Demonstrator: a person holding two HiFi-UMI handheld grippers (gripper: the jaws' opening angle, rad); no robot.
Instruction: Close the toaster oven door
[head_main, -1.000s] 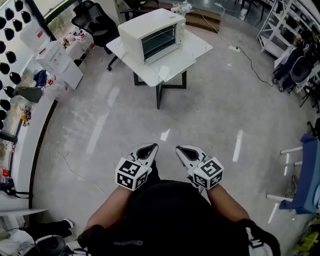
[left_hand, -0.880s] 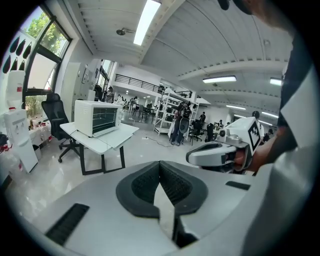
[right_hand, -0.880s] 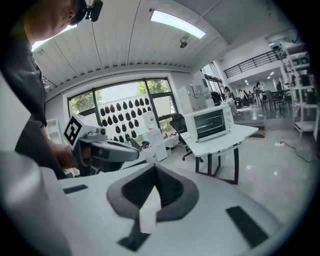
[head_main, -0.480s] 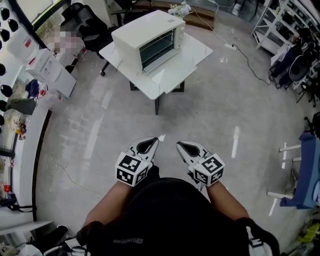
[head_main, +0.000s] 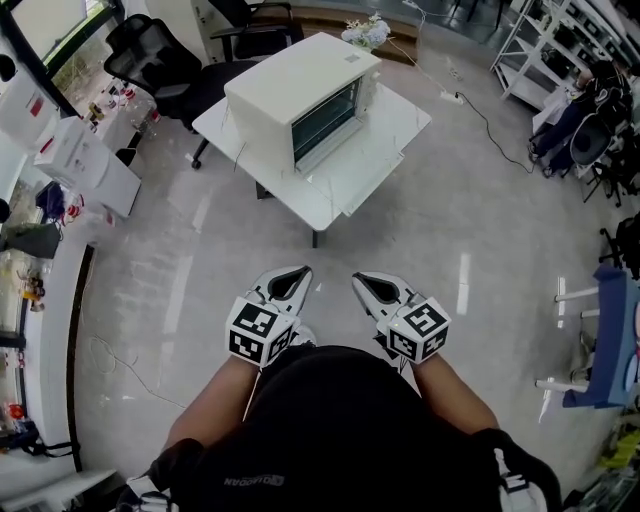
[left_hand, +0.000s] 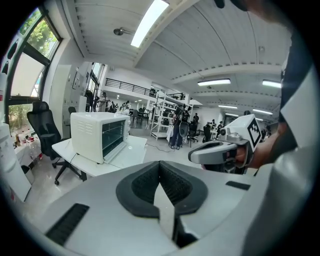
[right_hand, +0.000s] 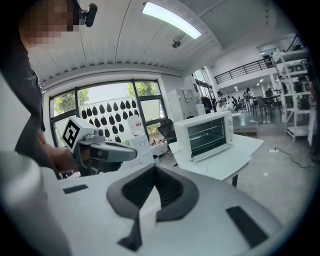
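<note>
A white toaster oven stands on a white table some way ahead of me. Its glass door hangs open, folded down in front of the rack opening; the right gripper view shows the oven with its racks exposed. My left gripper and right gripper are held side by side in front of my body, well short of the table. Both are shut with nothing between the pads. The left gripper view shows the oven at the left and my right gripper beside it.
Black office chairs stand behind the table at the left. White boxes sit by the left wall. A cable runs across the floor at the right, with shelving beyond it. A blue-topped stand is at the far right.
The table and oven have drawn nearer in the head view as I walk toward them. Both grippers stay shut, side by side in front of my body.
</note>
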